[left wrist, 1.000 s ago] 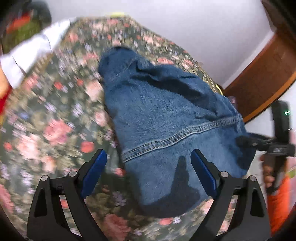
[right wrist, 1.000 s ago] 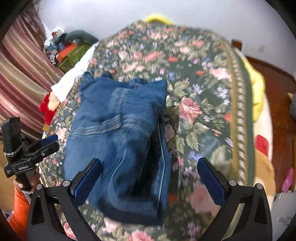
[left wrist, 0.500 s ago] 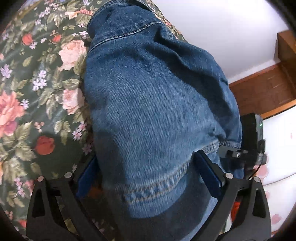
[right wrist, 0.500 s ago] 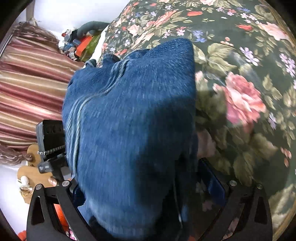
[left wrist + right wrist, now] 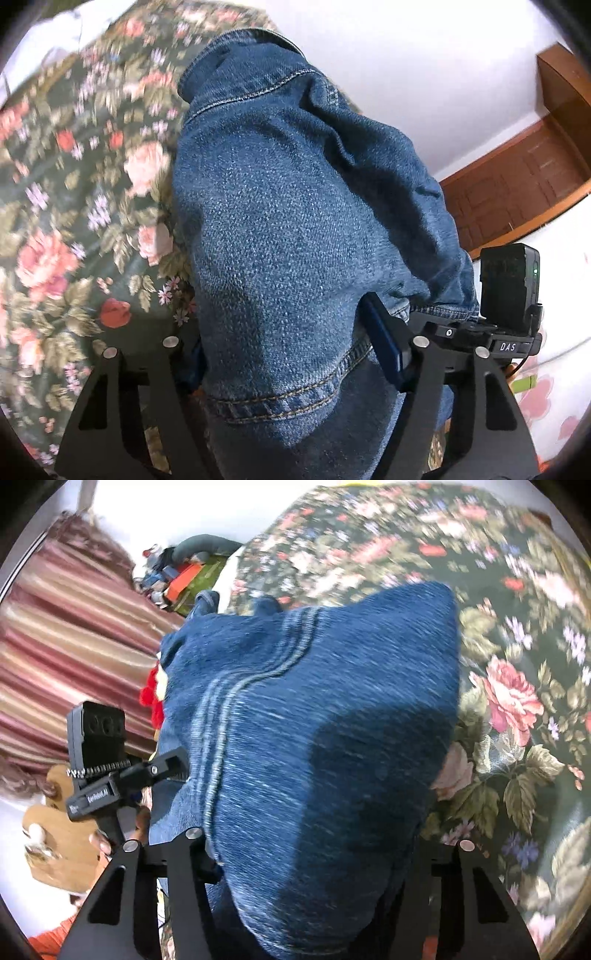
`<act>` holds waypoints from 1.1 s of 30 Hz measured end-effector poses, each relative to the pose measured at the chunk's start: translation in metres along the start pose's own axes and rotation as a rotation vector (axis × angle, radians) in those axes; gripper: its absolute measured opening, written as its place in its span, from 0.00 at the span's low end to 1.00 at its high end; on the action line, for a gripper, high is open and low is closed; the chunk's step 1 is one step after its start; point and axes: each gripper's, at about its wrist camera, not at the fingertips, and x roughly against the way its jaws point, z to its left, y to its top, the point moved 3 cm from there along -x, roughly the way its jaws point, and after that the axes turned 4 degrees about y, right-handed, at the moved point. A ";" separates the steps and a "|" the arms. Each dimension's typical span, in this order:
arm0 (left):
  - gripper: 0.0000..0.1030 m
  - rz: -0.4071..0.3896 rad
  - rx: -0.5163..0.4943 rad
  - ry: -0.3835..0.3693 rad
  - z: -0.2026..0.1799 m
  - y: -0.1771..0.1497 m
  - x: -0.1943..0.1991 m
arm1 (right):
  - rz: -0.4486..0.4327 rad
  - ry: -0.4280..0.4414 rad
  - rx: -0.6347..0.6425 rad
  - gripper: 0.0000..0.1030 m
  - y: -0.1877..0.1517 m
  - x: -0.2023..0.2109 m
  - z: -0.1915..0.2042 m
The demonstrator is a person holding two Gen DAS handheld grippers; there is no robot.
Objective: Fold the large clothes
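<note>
A blue denim jacket lies bunched on a floral bedspread. My left gripper is shut on the jacket's stitched hem, with denim filling the gap between its fingers. In the right wrist view the same denim jacket rises in a thick fold, and my right gripper is shut on its near edge. The fingertips of both grippers are largely hidden by cloth. The right gripper's body shows at the right in the left wrist view, and the left gripper's body at the left in the right wrist view.
The floral bedspread stretches to the right of the jacket. A striped curtain and a pile of toys lie at the left. A wooden door and a white wall stand beyond the bed.
Both grippers went from open above the jacket to down onto its near edge and closed on the denim. The cloth now bulges up between them.
</note>
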 end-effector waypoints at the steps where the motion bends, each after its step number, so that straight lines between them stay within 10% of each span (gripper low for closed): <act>1: 0.69 -0.008 -0.011 0.002 -0.004 0.001 0.008 | -0.002 -0.001 0.006 0.50 -0.001 0.004 0.010; 20: 0.69 -0.172 -0.117 0.030 -0.003 -0.014 0.193 | -0.118 0.059 0.111 0.48 -0.038 0.045 0.177; 33: 0.69 -0.052 0.014 0.070 0.097 -0.058 0.175 | 0.042 0.052 -0.023 0.48 -0.069 -0.067 0.176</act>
